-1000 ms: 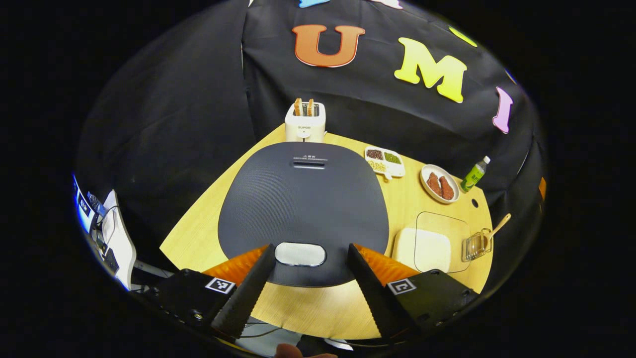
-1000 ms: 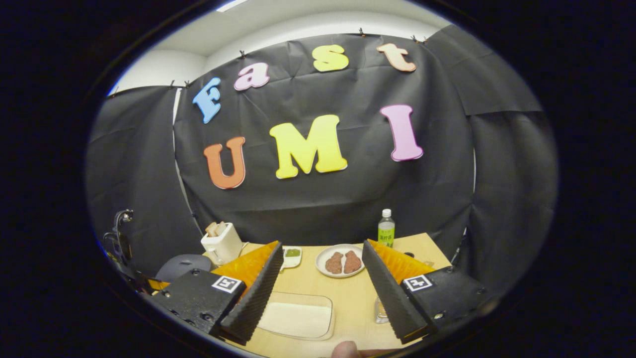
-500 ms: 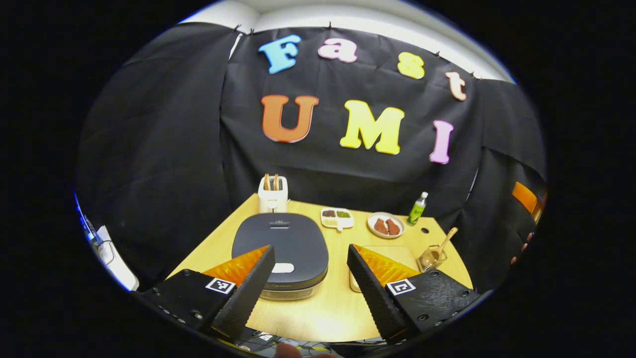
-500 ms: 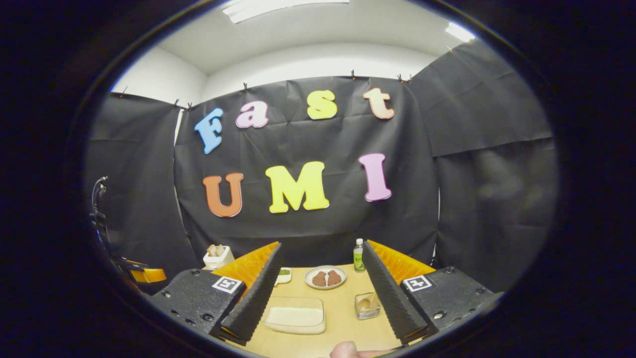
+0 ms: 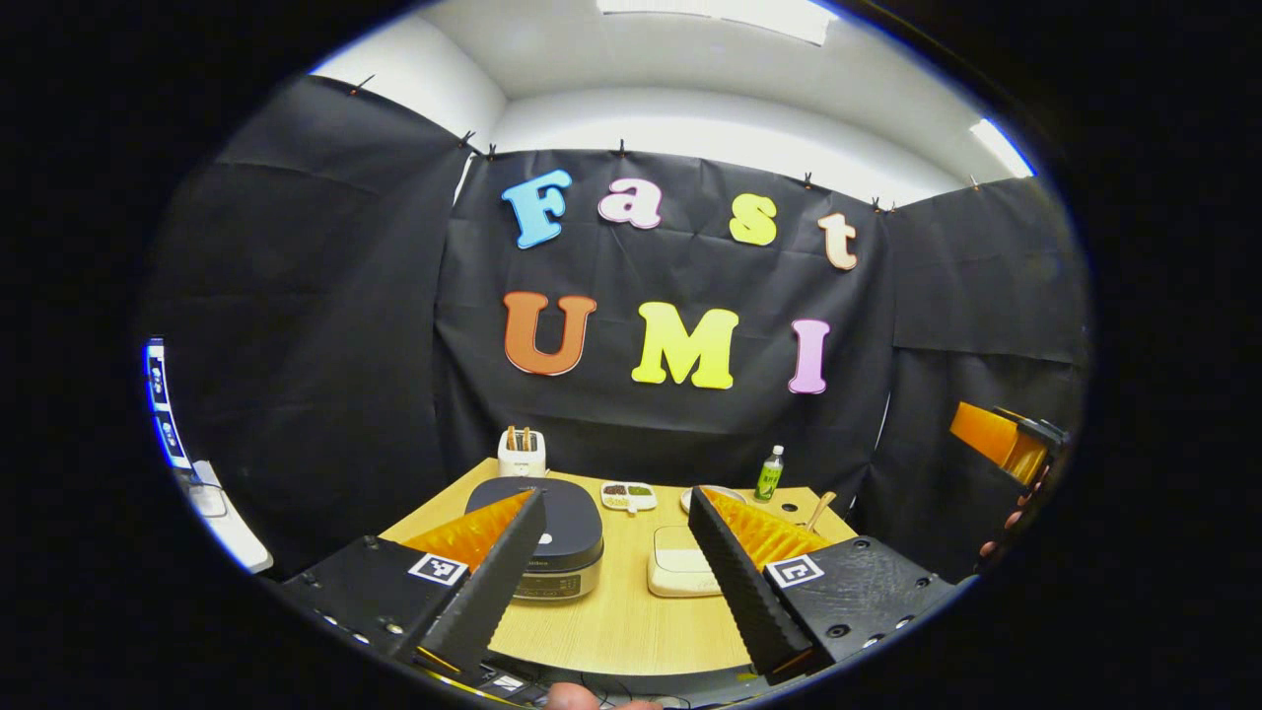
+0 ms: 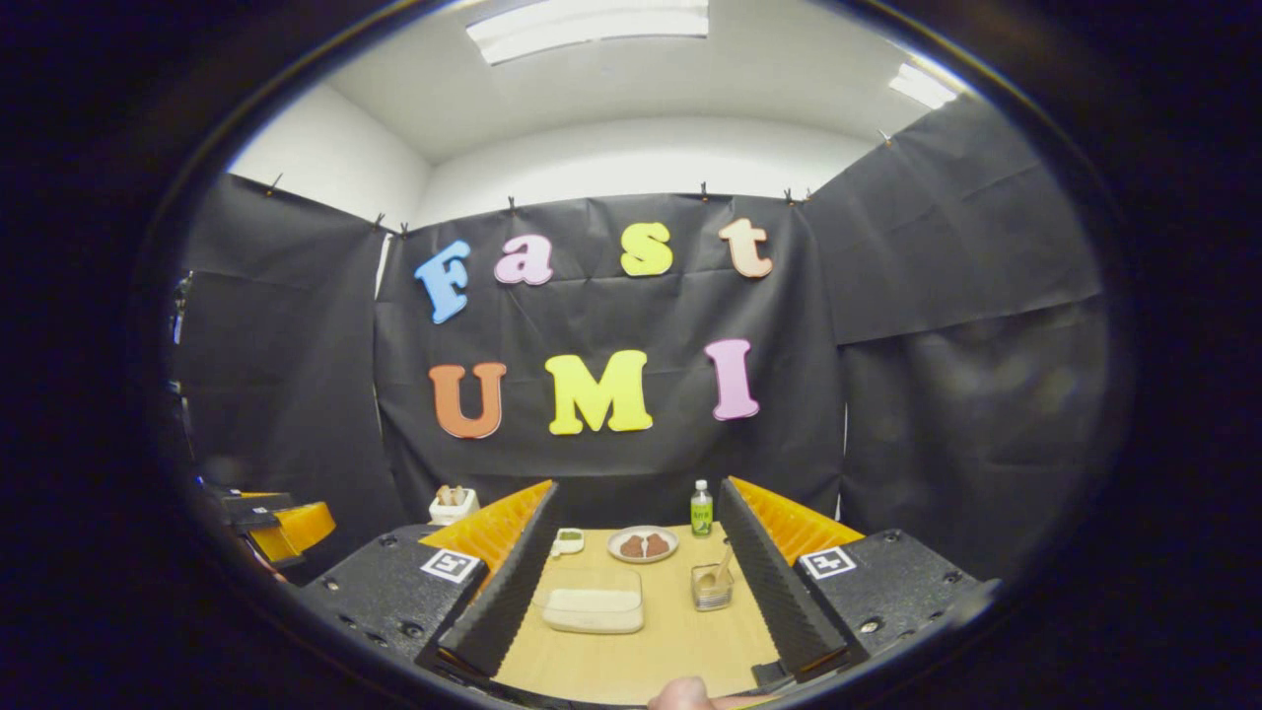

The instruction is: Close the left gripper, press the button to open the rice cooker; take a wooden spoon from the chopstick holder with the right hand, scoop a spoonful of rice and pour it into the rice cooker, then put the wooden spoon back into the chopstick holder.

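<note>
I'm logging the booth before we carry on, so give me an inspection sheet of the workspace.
Surface: wooden table.
Job's things: rice cooker lid down; rice tray; wooden spoon standing in the chopstick holder.
Clutter: toaster, divided dish, plate, bottle.
Grippers: left gripper and right gripper both open, empty, well back from the table.
Cables: dark cables by the table's near edge.
Surroundings: black cloth walls, ceiling lights.

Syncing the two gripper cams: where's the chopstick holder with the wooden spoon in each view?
Left gripper view: chopstick holder right of centre, peeking above the gripper's right-hand finger, spoon handle leaning up-right.
Right gripper view: chopstick holder low centre-right between the fingers, right of the rice container.
Shared landmark: green bottle at the table's back edge.
</note>
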`<state>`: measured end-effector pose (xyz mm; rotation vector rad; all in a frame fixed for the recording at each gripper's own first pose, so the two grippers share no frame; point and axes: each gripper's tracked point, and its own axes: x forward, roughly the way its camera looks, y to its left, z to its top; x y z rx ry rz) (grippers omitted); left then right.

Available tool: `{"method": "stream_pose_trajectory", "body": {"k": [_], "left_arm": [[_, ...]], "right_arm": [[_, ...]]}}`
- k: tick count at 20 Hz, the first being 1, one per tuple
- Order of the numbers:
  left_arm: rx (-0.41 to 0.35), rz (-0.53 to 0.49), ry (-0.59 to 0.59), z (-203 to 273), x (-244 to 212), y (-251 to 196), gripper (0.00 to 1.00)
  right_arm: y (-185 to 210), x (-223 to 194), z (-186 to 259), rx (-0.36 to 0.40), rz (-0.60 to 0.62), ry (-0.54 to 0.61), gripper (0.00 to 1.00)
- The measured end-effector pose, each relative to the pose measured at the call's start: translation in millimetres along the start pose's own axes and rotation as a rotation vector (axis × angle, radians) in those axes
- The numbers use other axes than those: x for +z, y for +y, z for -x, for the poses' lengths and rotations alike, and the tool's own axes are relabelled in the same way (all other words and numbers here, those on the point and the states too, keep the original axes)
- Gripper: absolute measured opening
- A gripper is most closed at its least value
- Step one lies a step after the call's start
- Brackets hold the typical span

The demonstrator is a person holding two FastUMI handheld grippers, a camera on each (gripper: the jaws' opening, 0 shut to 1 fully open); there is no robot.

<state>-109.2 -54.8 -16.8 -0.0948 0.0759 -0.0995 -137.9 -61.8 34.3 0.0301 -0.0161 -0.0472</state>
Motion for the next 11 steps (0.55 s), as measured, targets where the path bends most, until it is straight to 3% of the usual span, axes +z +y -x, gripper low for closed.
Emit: {"method": "stream_pose_trajectory", "body": {"k": [9, 10, 11], "left_arm": [[-0.005, 0.005, -0.043, 33.6, 5.6, -10.5, 0.95], [-0.006, -0.003, -0.044, 34.5, 5.7, -9.8, 0.84], [-0.009, -0.008, -0.044, 35.3, 5.9, -10.3, 0.84]], "right_arm": [[18.6, -19.1, 28.9, 0.033, 0.012, 0.019, 1.00], [20.0, -19.0, 29.7, 0.035, 0.011, 0.017, 1.00], [21.2, -20.1, 30.5, 0.038, 0.010, 0.020, 0.96]]}}
